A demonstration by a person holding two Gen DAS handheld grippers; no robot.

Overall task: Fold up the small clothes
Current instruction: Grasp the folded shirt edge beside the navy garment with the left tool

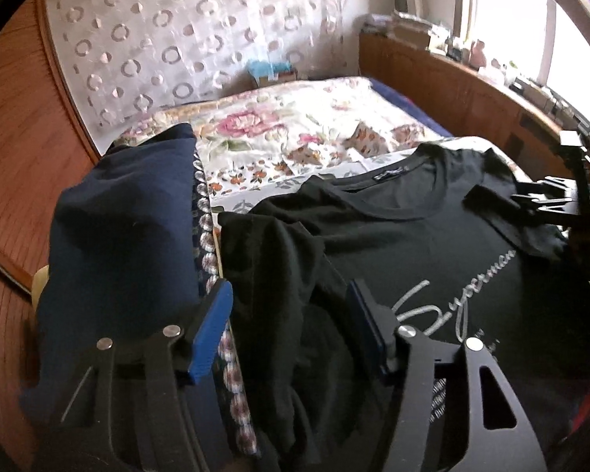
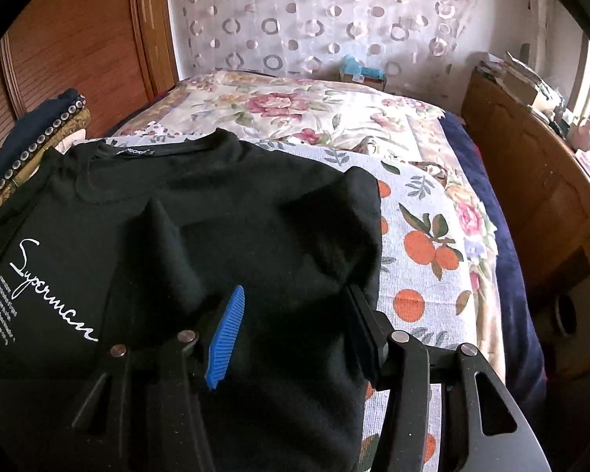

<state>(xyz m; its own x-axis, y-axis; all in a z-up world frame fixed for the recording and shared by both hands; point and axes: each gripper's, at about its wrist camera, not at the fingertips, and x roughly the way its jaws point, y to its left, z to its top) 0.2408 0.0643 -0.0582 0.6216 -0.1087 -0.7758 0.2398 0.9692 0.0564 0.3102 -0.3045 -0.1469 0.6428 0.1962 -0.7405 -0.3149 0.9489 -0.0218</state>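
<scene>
Blue-padded left gripper (image 1: 291, 326), bottom centre of the left wrist view: fingers spread wide, over a bunched sleeve of the black T-shirt (image 1: 432, 244), nothing pinched. Right gripper (image 2: 295, 330), bottom centre of the right wrist view: fingers spread, black cloth folded between them, contact not discernible. T-shirt: front up on the orange-print sheet (image 2: 424, 259), white script lettering (image 2: 51, 291) at left of frame. Navy garment (image 1: 126, 244): centre left, beside the shirt. Floral bedspread (image 1: 295, 126): upper centre.
</scene>
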